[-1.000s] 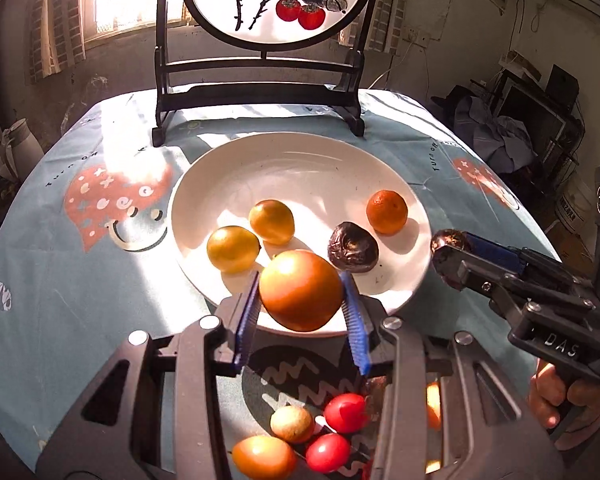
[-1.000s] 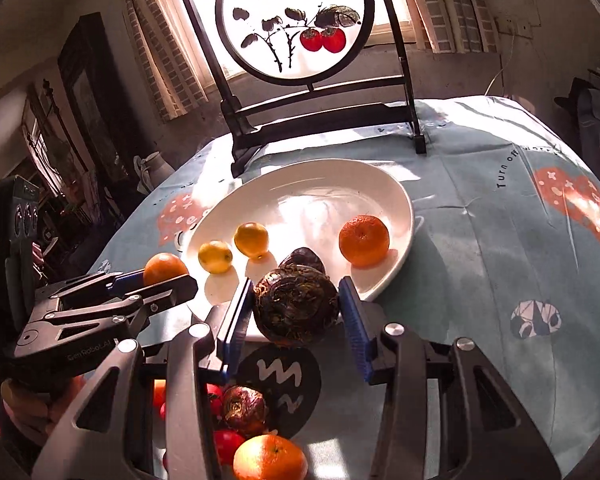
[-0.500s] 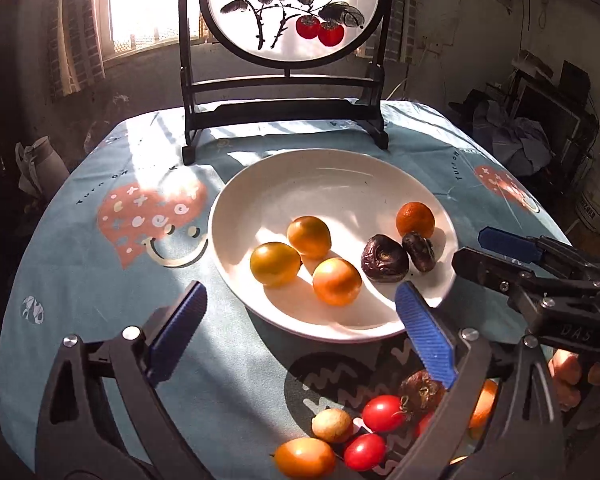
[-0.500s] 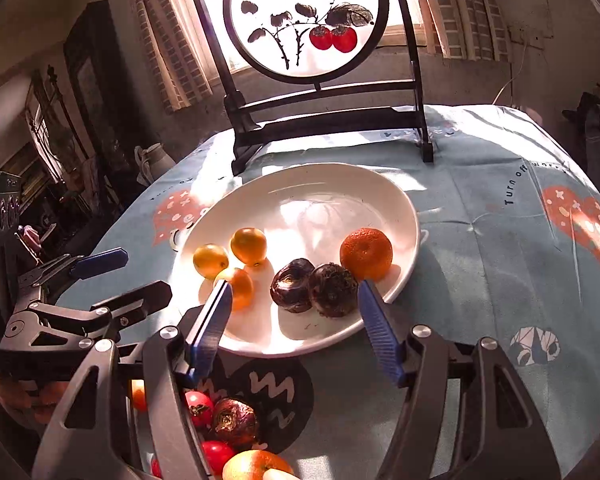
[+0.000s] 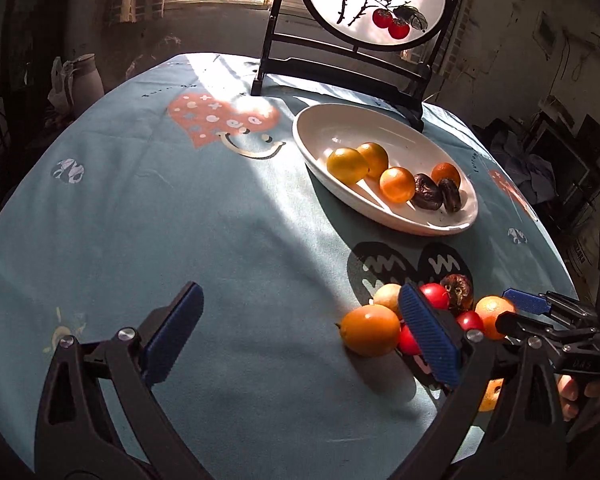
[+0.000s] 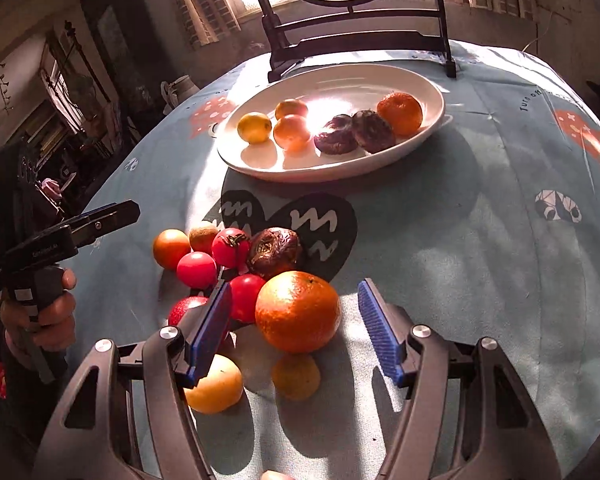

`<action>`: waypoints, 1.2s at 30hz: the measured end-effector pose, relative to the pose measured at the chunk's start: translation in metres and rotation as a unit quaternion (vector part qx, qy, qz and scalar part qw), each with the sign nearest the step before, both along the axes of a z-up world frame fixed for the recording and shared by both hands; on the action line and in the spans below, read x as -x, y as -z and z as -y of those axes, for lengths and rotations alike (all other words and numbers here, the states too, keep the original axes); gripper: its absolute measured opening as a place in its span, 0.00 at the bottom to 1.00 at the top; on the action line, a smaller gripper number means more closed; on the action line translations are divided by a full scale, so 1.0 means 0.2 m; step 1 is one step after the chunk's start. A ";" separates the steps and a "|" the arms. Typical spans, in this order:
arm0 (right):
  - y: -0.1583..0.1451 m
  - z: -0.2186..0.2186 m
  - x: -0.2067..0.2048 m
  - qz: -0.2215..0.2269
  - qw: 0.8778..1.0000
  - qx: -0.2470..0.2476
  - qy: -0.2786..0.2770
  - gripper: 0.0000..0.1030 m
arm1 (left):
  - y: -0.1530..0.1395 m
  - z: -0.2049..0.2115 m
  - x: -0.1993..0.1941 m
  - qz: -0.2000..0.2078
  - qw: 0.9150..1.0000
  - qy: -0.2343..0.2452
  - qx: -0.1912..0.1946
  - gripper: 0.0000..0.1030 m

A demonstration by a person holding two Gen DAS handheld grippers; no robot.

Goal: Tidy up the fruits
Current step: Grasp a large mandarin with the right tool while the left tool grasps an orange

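Note:
A white oval plate [image 5: 340, 128] [image 6: 340, 80] holds yellow and orange citrus fruits, two dark wrinkled fruits [image 6: 354, 134] and a tangerine [image 6: 400, 113]. A loose pile lies on the tablecloth near me: red tomatoes [image 6: 196, 269], a dark fruit [image 6: 274, 250], a large orange [image 6: 298, 312] and yellow-orange fruits [image 5: 370, 330]. My left gripper [image 5: 300, 336] is open and empty over bare cloth, left of the pile. My right gripper [image 6: 296, 324] is open, its pads either side of the large orange, not touching it.
A black-framed round painted screen [image 5: 374, 0] stands behind the plate at the far side of the round table. The table's edge drops off close on the left and right. A pale jug [image 5: 82, 80] sits beyond the table at the left.
Both grippers released their fruits onto the plate, opened wide and drew back toward the near pile. The left one swung to the left; the right one now straddles the large orange.

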State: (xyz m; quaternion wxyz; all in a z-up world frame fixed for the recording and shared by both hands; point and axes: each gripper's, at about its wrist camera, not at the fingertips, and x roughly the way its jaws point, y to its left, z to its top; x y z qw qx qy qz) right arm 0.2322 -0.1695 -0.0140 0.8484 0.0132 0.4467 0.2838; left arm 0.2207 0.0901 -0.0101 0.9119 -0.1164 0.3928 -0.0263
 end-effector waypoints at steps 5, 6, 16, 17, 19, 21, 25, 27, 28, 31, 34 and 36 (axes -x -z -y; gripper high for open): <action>0.03 0.02 0.00 -0.024 1.000 -0.020 -0.005 0.60 | 0.01 0.02 0.01 0.000 1.000 0.010 0.001 0.97; 0.03 0.02 0.00 -0.027 0.999 -0.020 -0.006 0.59 | 0.00 0.02 0.01 0.001 1.000 0.012 -0.001 0.97; 0.07 0.03 -0.02 -0.043 0.999 -0.032 -0.005 0.44 | -0.01 0.06 0.03 0.010 1.000 0.025 -0.011 0.97; 0.07 0.04 -0.03 -0.046 0.998 -0.036 -0.005 0.44 | -0.01 0.06 0.03 0.010 1.000 0.027 -0.013 0.97; 0.07 0.06 -0.04 -0.054 0.997 -0.050 0.001 0.44 | 0.00 0.07 0.02 0.008 0.999 0.032 -0.014 0.97; 0.05 0.10 -0.04 -0.051 0.997 -0.064 0.013 0.44 | 0.00 0.08 0.02 0.007 0.999 0.037 -0.016 0.96; 0.01 0.15 -0.05 -0.041 0.995 -0.081 0.036 0.44 | 0.01 0.13 0.03 0.009 0.998 0.057 -0.033 0.94; 0.01 0.17 -0.05 -0.041 0.994 -0.089 0.041 0.44 | 0.01 0.17 0.03 0.010 0.996 0.080 -0.046 0.88; 0.00 0.17 -0.05 -0.041 0.994 -0.090 0.043 0.44 | 0.02 0.20 0.03 0.009 0.994 0.094 -0.055 0.82; 0.00 0.18 -0.05 -0.040 0.994 -0.090 0.048 0.44 | 0.04 0.26 0.04 0.002 0.989 0.126 -0.081 0.63; 0.00 0.18 -0.05 -0.039 0.994 -0.090 0.051 0.44 | 0.05 0.29 0.04 -0.002 0.986 0.142 -0.088 0.52; 0.00 0.18 -0.04 -0.038 0.994 -0.090 0.051 0.44 | 0.06 0.29 0.03 -0.005 0.985 0.143 -0.095 0.51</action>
